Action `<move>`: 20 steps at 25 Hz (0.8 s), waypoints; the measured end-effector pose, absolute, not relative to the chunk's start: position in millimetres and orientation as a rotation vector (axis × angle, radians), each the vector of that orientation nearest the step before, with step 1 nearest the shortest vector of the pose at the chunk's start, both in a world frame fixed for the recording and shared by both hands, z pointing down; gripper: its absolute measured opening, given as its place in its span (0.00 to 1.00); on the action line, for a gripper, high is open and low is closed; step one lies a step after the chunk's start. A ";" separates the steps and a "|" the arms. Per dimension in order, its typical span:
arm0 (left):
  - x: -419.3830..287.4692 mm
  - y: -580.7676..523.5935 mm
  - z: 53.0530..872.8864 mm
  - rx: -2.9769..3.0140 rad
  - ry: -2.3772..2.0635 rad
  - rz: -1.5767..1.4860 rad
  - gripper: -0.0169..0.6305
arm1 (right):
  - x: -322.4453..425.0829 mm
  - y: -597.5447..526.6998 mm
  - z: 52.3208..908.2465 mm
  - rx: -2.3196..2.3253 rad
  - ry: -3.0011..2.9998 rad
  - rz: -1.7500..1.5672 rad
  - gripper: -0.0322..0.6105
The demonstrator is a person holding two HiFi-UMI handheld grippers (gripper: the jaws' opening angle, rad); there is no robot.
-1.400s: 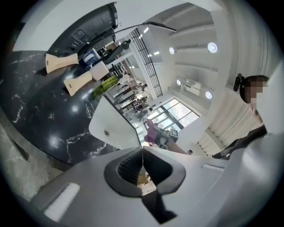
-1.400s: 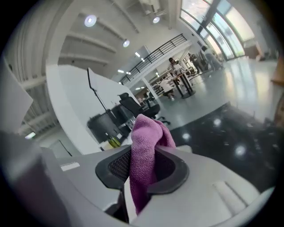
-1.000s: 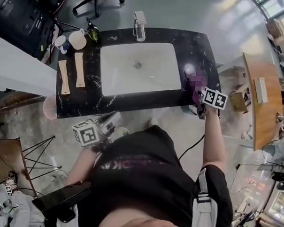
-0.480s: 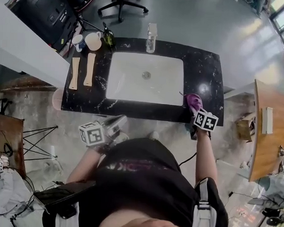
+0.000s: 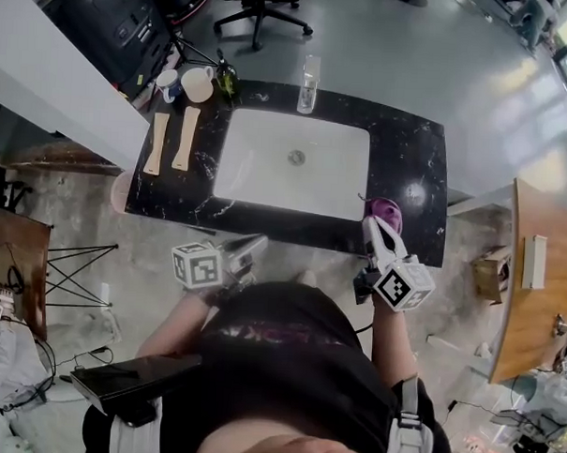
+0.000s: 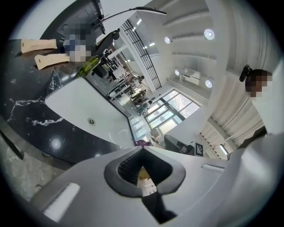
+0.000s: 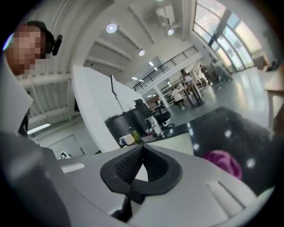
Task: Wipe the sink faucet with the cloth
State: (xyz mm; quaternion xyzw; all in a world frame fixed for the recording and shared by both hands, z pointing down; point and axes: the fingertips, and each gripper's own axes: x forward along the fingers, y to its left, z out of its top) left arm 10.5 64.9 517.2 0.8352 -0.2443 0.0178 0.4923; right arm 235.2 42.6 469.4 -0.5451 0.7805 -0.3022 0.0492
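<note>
Looking down on the black marble tabletop [image 5: 410, 161], white sink [image 5: 267, 169] set in it, faucet [image 5: 309, 84] upright at the far rim. Finding the purple cloth [image 5: 387, 212] bunched on the tabletop near the front edge, right of the sink, well apart from the faucet. Right beside it, the right gripper [image 5: 370, 224]: jaws just been closing, now pressed together with nothing between them. Off the front edge, by the person's body, the left gripper [image 5: 255, 240]: jaws together too, gripping nothing. Far left, two wooden utensils [image 5: 159, 142] lying side by side.
</note>
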 end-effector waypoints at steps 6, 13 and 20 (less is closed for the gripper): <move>14.4 64.7 512.8 2.043 -0.588 0.052 0.03 | 145.0 69.8 510.8 -1.342 2.462 -1.254 0.07; 6.8 61.9 510.9 2.051 -0.596 0.065 0.03 | 136.9 67.2 511.7 -1.349 2.501 -1.247 0.07; -2.7 56.8 508.1 2.051 -0.615 0.058 0.03 | 132.7 60.1 508.7 -1.355 2.511 -1.237 0.07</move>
